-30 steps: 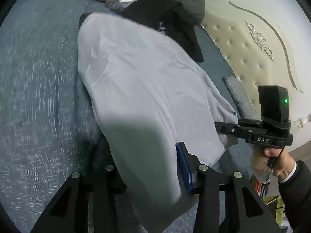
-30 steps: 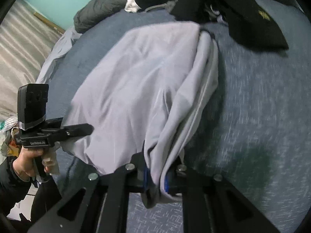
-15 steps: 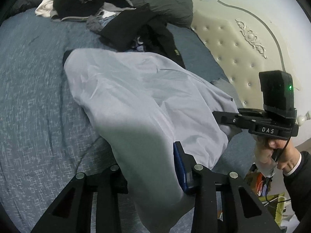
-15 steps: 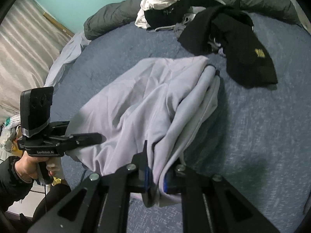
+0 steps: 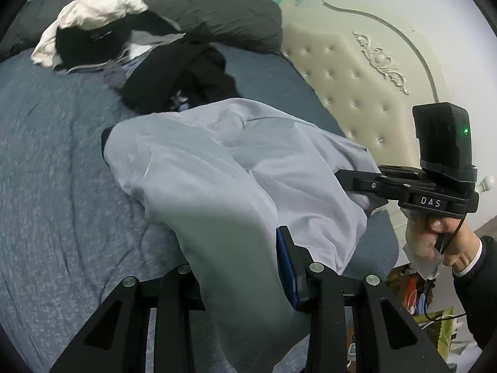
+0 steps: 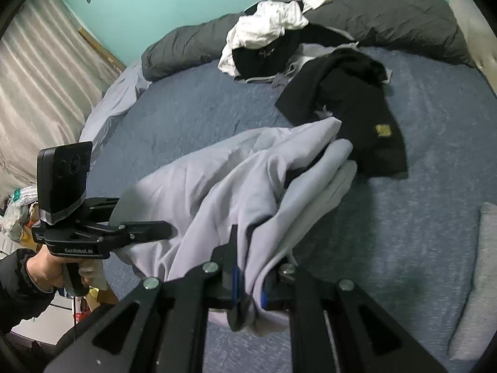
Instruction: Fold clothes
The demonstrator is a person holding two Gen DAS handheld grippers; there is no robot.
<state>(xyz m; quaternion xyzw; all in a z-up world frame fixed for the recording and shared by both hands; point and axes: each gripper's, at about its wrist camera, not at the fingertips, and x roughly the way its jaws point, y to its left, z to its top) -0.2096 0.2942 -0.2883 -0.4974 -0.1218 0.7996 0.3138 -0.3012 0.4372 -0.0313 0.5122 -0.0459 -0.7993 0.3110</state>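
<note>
A pale lilac-grey garment [image 5: 236,168] lies bunched on the blue bedspread [image 5: 56,186]; it also shows in the right wrist view [image 6: 223,183]. My left gripper [image 5: 242,267] is shut on one near edge of it, cloth draped over its fingers. My right gripper [image 6: 248,286] is shut on another near edge, cloth pinched between its blue pads. Each gripper shows from the side in the other's view: the right gripper [image 5: 357,183] at the right, the left gripper [image 6: 155,227] at the left. The garment's near part is lifted off the bed.
A heap of black [image 6: 351,99] and white clothes [image 6: 264,28] lies at the far side, against a dark grey duvet roll [image 6: 388,9]. A cream tufted headboard [image 5: 357,71] stands at the right. A grey folded item [image 6: 478,279] lies at the bed's right edge.
Both grippers pulled back and up with the garment; it slid toward me and bunched up, its far edge now closer. More of the clothes heap and duvet shows beyond it.
</note>
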